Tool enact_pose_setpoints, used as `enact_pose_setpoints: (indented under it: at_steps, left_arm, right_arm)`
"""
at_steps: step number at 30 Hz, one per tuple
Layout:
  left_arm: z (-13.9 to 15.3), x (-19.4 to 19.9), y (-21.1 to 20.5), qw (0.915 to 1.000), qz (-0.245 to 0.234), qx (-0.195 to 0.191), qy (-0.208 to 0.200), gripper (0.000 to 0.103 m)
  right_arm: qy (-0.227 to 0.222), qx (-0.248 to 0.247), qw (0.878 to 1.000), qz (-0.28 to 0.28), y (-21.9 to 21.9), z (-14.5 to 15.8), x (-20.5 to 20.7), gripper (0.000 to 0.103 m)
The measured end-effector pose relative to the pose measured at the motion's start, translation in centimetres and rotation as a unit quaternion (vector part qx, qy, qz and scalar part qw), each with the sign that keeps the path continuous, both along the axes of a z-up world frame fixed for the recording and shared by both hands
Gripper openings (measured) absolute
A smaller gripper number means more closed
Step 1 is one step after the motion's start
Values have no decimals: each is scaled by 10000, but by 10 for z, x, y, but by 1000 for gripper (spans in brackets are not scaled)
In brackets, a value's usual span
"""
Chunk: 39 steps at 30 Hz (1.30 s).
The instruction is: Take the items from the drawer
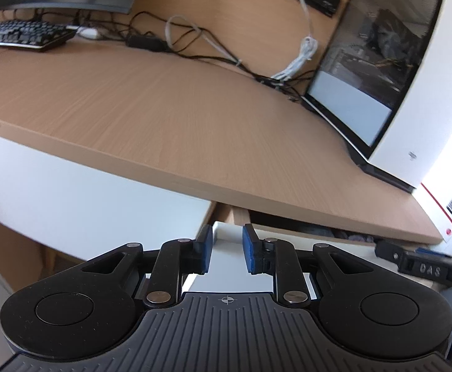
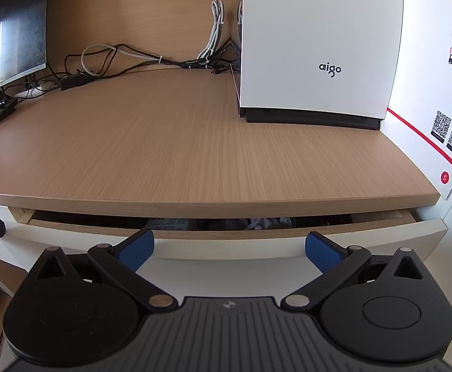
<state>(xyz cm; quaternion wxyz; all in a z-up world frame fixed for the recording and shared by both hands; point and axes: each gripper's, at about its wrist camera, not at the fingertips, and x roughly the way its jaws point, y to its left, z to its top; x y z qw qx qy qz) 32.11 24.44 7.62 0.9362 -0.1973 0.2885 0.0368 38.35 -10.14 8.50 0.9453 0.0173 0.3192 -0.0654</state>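
The right gripper (image 2: pixel 229 249) is spread wide, empty; the white-fronted drawer (image 2: pixel 226 249), pulled slightly out, lies just beyond its fingertips. The left gripper (image 1: pixel 227 249), narrowly parted, straddles the drawer's left corner.

Left wrist view: low, close below the desk (image 1: pixel 170 114) front edge, tilted, facing up-right across the top toward the white computer case (image 1: pixel 427 93). Right wrist view: level, near the front edge, facing squarely the slightly open drawer (image 2: pixel 226 245) and the case front. Shared: desk top, case, cable tangle (image 2: pixel 151 59), keyboard (image 1: pixel 21 34), drawer gap.
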Motion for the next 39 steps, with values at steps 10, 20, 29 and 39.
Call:
enact_pose_setpoints:
  at_steps: [10, 20, 29, 39]
  left_arm:
    - [7, 32, 6, 9986, 115, -173, 492, 24]
    - [9, 29, 2, 9984, -55, -10, 571, 25]
    - [10, 18, -2, 9979, 205, -85, 602, 26]
    - [43, 21, -30, 9947, 584, 426, 734, 24]
  right_arm:
    - [182, 27, 9998, 102, -3, 4, 5, 103]
    - [307, 38, 9993, 205, -4, 6, 6, 103]
    - [257, -25, 9995, 178, -7, 20, 2, 103]
    - [1166, 7, 9925, -366, -48, 15, 47, 103]
